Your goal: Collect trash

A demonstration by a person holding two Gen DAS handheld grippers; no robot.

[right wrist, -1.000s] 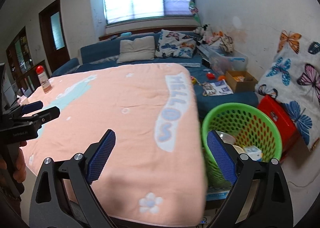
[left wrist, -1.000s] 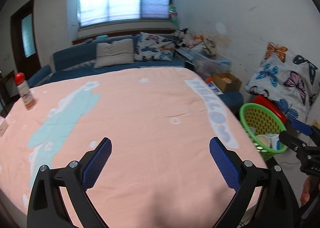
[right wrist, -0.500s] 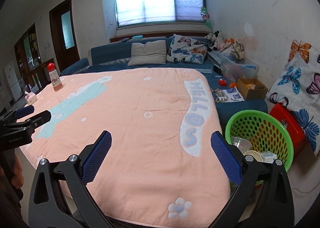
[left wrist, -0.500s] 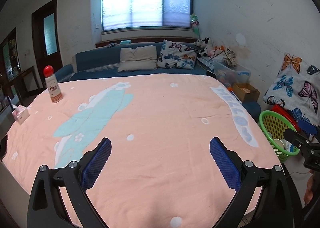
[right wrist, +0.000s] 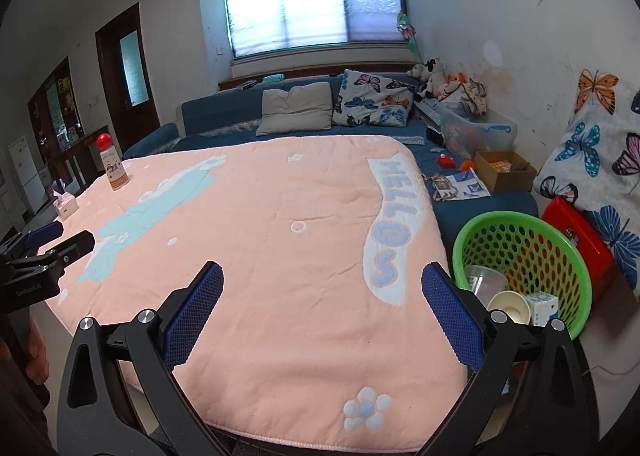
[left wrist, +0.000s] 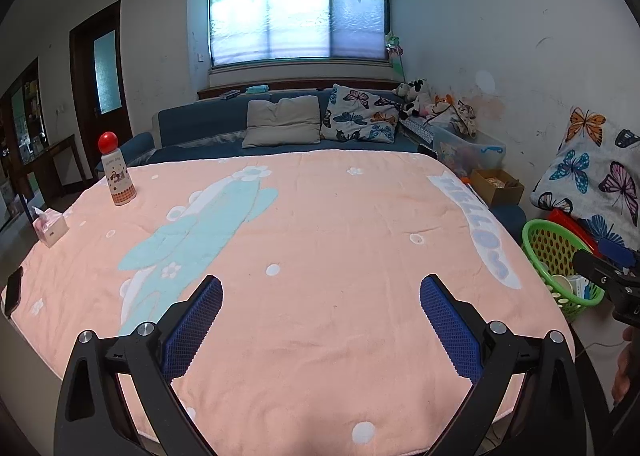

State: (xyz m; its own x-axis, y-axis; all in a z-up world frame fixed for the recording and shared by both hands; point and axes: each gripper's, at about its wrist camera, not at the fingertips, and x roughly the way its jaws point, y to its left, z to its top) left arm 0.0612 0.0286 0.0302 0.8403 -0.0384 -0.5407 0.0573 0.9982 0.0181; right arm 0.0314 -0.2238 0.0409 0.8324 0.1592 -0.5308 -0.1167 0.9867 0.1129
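Both grippers hover above the near edge of the table, which is covered by a pink blanket point(left wrist: 320, 240). The left gripper point(left wrist: 320, 320) has its jaws spread wide with nothing between them. The right gripper point(right wrist: 322, 308) is likewise fully released and empty, its right finger just beside the green basket point(right wrist: 560, 232).

The basket stands on the floor off the table's right edge, near the front right corner. This placement probably lets collected items be dropped over the edge without a long carry. It already holds a clear plastic cup point(right wrist: 482, 280), a paper cup point(right wrist: 510, 306) and a small white-and-blue carton point(right wrist: 542, 306).

The blanket's central area shows no loose trash. Three things remain along the left edge: an upright bottle with a red round cap point(left wrist: 116, 176) near the far left corner, a tissue box point(left wrist: 50, 228) nearer along that edge, and a dark flat object point(left wrist: 14, 290), possibly a phone, at the near left corner. None is plainly trash, so collection appears largely complete.

Around the table: a blue sofa point(left wrist: 208, 124) with cushions behind the far edge, a cardboard box point(right wrist: 506, 170) and papers beyond the right edge, and a red container point(right wrist: 580, 236) behind the basket. Nothing obstructs either gripper.
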